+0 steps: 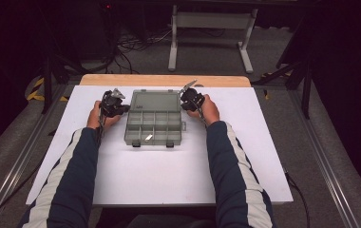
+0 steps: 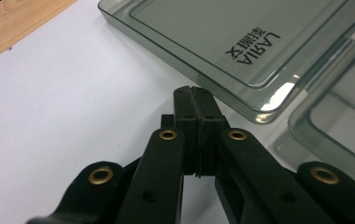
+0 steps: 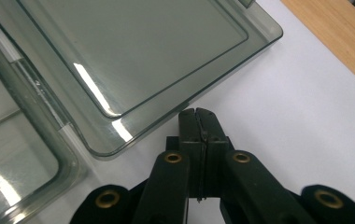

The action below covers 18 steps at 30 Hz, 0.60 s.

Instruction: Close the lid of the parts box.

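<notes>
A grey see-through compartment box (image 1: 153,126) lies open on the white table top, its lid (image 1: 156,100) folded back flat on the far side. My left gripper (image 1: 120,105) sits at the lid's left edge, shut and empty; in the left gripper view its tips (image 2: 193,91) rest just beside the lid's near corner (image 2: 264,109). My right gripper (image 1: 186,99) is at the lid's right edge, shut as well, and its tips (image 3: 198,113) lie close to the lid's corner (image 3: 105,147). A small pale piece (image 1: 148,137) lies in one front compartment.
The white sheet (image 1: 169,175) covers the table with a wooden strip (image 1: 164,80) bare at the far edge. Two latches (image 1: 136,144) stick out at the box front. Beyond the table are cables and a metal stand (image 1: 212,33).
</notes>
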Tool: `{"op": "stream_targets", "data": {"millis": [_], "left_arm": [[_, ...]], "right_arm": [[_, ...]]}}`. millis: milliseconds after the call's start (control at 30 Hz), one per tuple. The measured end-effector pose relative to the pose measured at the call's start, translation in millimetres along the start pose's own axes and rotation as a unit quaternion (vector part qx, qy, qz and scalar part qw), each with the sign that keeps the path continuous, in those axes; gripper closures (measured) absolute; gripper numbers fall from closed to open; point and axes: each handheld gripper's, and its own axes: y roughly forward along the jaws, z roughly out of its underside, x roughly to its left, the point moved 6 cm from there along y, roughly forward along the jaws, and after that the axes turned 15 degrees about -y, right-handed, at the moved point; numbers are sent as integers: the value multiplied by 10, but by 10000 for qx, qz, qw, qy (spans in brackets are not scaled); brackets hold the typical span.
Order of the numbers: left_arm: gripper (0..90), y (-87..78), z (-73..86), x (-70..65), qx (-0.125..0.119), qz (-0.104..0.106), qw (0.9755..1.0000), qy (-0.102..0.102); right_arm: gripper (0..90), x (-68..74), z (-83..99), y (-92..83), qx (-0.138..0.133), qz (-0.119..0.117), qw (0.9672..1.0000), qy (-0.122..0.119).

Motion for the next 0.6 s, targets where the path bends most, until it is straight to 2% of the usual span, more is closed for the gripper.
{"op": "stream_targets", "data": {"millis": [200, 233, 333, 367, 467, 600], "left_arm": [[900, 5, 1, 2, -1, 14, 10000, -21], [900, 3, -1, -2, 21, -17, 10000, 22], [900, -21, 7, -15, 141, 82, 9998, 107], [900, -25, 6, -17, 172, 75, 9997, 128], [900, -24, -2, -29, 265, 53, 9995, 168], [900, 1, -24, -26, 183, -15, 9996, 217]], "right_arm": [[900, -7, -8, 9, 20, 38, 9999, -146], [900, -3, -12, 6, 61, 21, 9998, -208], [900, 18, -21, -19, 221, -83, 9984, -519], [900, 22, -18, -26, 228, -149, 9981, -549], [900, 28, -18, -30, 243, -214, 9977, -595], [900, 21, -20, -14, 163, -171, 9982, -553]]}}
